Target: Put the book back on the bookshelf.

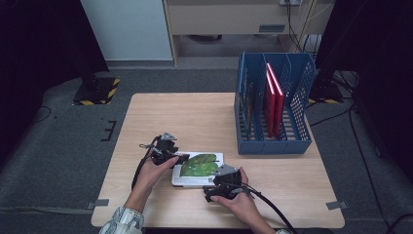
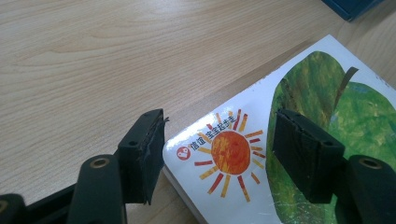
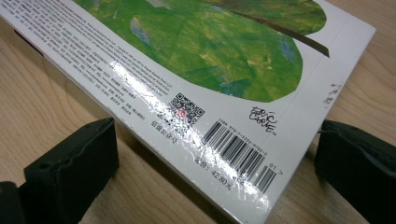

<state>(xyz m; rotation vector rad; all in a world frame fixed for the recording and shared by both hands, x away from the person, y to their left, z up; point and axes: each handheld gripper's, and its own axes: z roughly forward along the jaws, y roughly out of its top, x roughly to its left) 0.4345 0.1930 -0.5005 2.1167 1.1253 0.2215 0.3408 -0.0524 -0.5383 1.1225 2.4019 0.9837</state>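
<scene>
Tool (image 2: 219, 154) astride half-cropped book (image 2: 303, 121)

A wooden table (image 1: 195, 117) bears a picture book (image 1: 199, 165) and blue rack (image 1: 272, 141).

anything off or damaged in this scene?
Only small things. The picture book lies flat on the table, not upright in the blue file rack like the red books. The pad on the left claw looks frayed at its tip. Nothing is spilled.
</scene>
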